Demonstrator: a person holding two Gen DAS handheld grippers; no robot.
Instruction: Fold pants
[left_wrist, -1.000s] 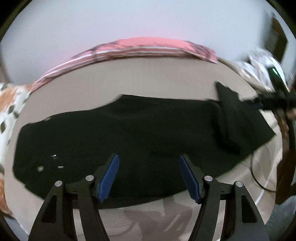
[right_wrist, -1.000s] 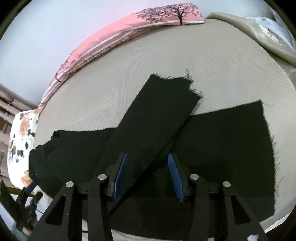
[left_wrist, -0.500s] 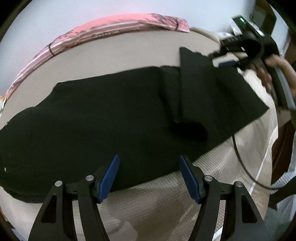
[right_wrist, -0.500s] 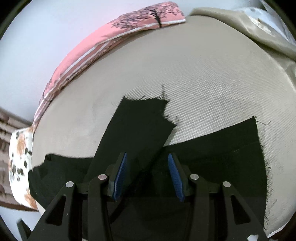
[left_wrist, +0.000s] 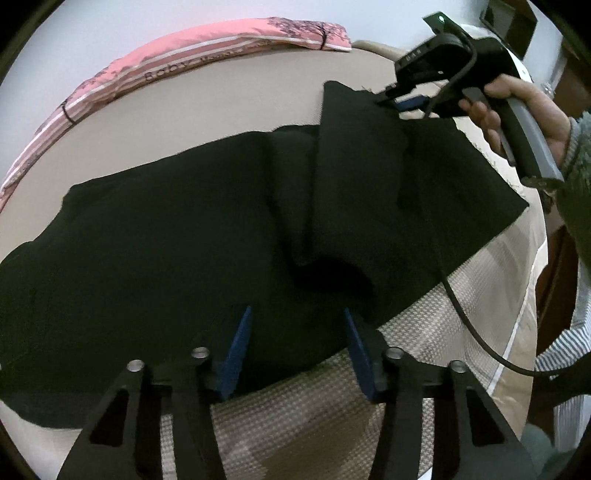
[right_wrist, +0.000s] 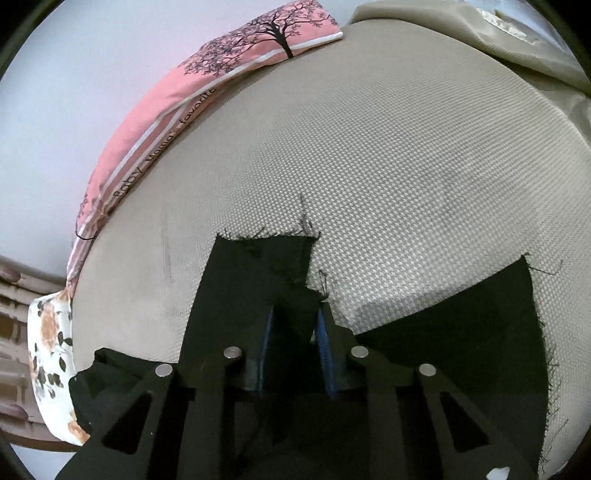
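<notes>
Black pants (left_wrist: 166, 240) lie spread across a beige bed (left_wrist: 229, 107). One leg is folded up and over the other. My left gripper (left_wrist: 298, 332) hovers low over the near edge of the pants; its jaws are closing with fabric lying between the blue pads, which do not press on it. In the right wrist view my right gripper (right_wrist: 295, 328) has its jaws closing on the frayed hem of the folded pant leg (right_wrist: 236, 288), with cloth pinched between the pads. The left wrist view shows that right gripper (left_wrist: 400, 101) holding the hem corner up at the far right.
A pink cloth with a tree print (right_wrist: 221, 74) runs along the bed's far edge. A floral cloth (right_wrist: 48, 350) lies at the left and a beige blanket (right_wrist: 480, 33) at the far right. A person's hand (left_wrist: 524, 107) and a black cable (left_wrist: 472, 332) are on the right side.
Both grippers' jaws have narrowed. The left one slid right along the pants' near edge and dropped lower. The right one came closer to the leg's hem and pinched it.
</notes>
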